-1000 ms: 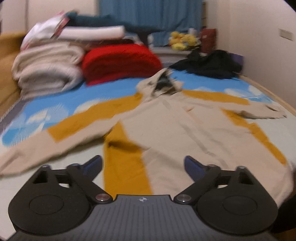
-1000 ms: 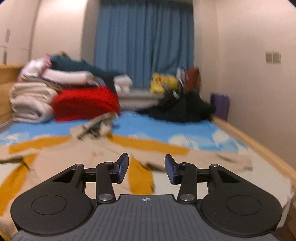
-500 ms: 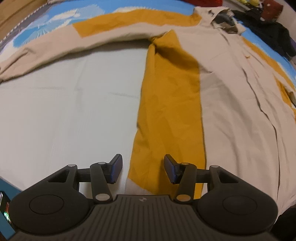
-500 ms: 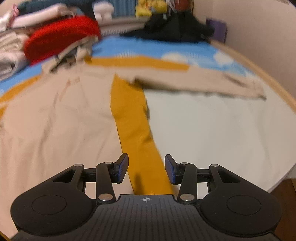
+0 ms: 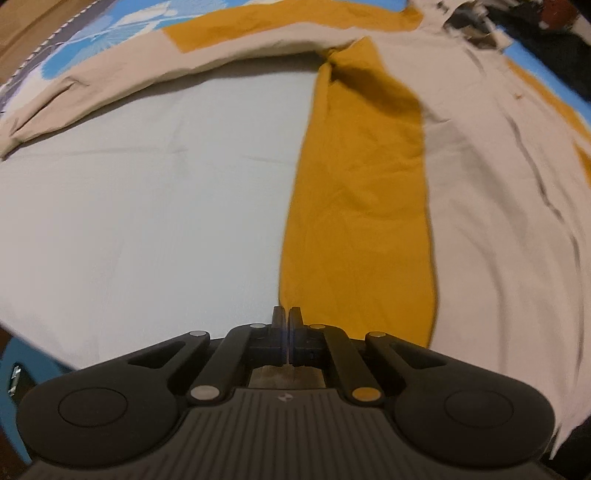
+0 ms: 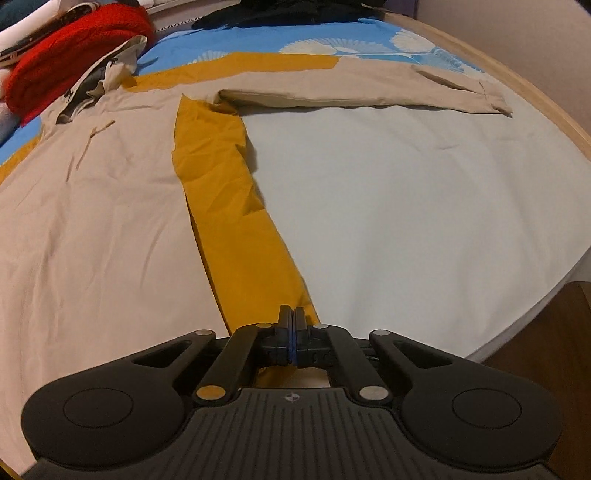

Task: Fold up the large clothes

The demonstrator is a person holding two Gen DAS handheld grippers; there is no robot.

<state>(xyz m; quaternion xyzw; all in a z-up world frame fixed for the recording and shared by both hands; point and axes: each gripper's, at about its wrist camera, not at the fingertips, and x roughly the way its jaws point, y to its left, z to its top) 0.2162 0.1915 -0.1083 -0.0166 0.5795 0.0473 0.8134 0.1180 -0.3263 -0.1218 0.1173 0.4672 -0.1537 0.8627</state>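
Note:
A large beige and mustard hooded jacket [image 5: 480,192] lies flat on the bed, sleeves spread out; it also shows in the right wrist view [image 6: 96,206]. My left gripper [image 5: 287,314] is shut on the bottom hem at the left mustard side panel [image 5: 354,206]. My right gripper [image 6: 291,314] is shut on the bottom hem at the right mustard side panel [image 6: 236,229]. The left sleeve [image 5: 155,62] reaches far left, the right sleeve [image 6: 369,88] far right. The hood [image 6: 103,70] lies at the far end.
The pale sheet [image 6: 424,206] covers the bed, with a blue patterned cover [image 6: 332,37] beyond. A red blanket [image 6: 70,51] and dark clothes [image 6: 280,11] lie at the far end. The wooden bed rim [image 6: 535,99] curves on the right.
Both grippers dropped to the jacket's bottom hem and closed from open onto it, one at each mustard side panel.

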